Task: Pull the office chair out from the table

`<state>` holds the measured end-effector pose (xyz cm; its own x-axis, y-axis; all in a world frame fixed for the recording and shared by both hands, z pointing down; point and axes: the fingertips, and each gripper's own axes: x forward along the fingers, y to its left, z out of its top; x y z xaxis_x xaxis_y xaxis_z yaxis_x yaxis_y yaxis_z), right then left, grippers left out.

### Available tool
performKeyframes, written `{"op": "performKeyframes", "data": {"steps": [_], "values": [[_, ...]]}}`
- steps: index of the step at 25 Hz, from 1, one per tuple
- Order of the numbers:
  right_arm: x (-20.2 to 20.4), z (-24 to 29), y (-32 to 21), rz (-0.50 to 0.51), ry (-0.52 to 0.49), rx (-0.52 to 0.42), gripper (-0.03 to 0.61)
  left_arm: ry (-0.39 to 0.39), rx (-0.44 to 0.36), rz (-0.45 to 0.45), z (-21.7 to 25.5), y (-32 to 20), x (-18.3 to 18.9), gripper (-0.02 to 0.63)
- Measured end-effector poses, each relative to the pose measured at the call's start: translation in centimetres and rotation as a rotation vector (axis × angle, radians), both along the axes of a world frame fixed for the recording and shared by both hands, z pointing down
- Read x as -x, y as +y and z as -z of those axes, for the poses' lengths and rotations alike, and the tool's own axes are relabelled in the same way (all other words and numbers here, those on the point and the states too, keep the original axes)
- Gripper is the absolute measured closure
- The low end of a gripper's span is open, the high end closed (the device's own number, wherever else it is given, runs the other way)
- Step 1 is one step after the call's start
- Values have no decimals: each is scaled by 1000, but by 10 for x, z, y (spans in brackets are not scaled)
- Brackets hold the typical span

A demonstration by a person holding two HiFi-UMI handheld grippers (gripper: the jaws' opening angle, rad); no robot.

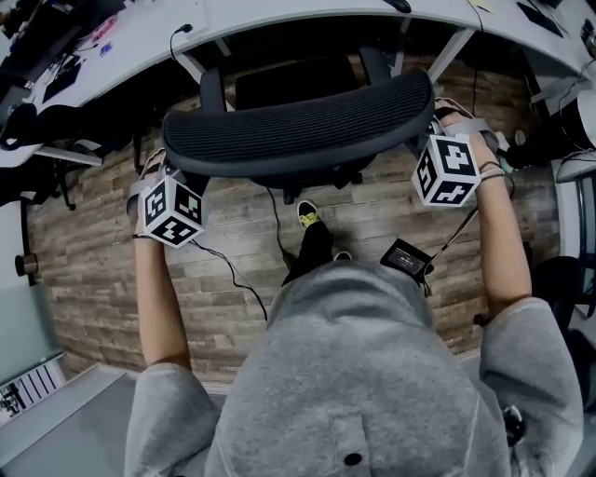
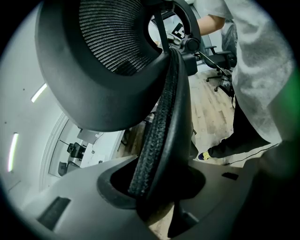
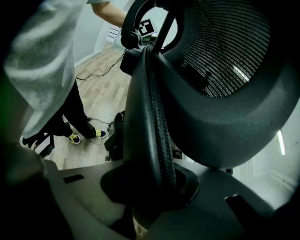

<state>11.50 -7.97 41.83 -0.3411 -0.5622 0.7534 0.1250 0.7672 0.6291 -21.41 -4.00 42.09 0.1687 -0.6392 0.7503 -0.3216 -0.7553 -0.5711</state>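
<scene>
The black office chair's mesh backrest [image 1: 298,130] stretches across the head view, just in front of the white curved table [image 1: 279,19]. My left gripper [image 1: 164,168] is at the backrest's left end, with its marker cube [image 1: 172,212] below it. My right gripper [image 1: 441,126] is at the right end, and its cube [image 1: 447,170] is beside it. In the left gripper view the backrest's padded rim [image 2: 161,122] runs down into my left gripper [image 2: 154,192], which is shut on it. The right gripper view shows the rim [image 3: 152,117] clamped the same way in my right gripper [image 3: 154,192].
The floor is wood plank [image 1: 233,242] with black cables [image 1: 228,270] lying on it. The person's shoe [image 1: 308,215] is under the chair's back. A small black device [image 1: 406,258] hangs by the right arm. White table legs [image 1: 191,65] stand behind the chair. Another office chair [image 2: 220,61] stands further off.
</scene>
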Motion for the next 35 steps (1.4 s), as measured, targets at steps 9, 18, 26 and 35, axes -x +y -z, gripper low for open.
{"op": "performKeyframes", "data": {"steps": [9, 18, 26, 35], "values": [[-8, 3, 73, 17, -18, -23, 474, 0, -6, 14, 1, 73, -9, 440], [-15, 5, 118, 32, -23, -27, 472, 1, -3, 24, 3, 122, -17, 439], [-23, 4, 151, 31, -18, -23, 472, 9, -11, 22, 3, 155, -26, 439], [-30, 2, 170, 16, 0, -14, 472, 13, -17, 19, 1, 174, -32, 439]]}}
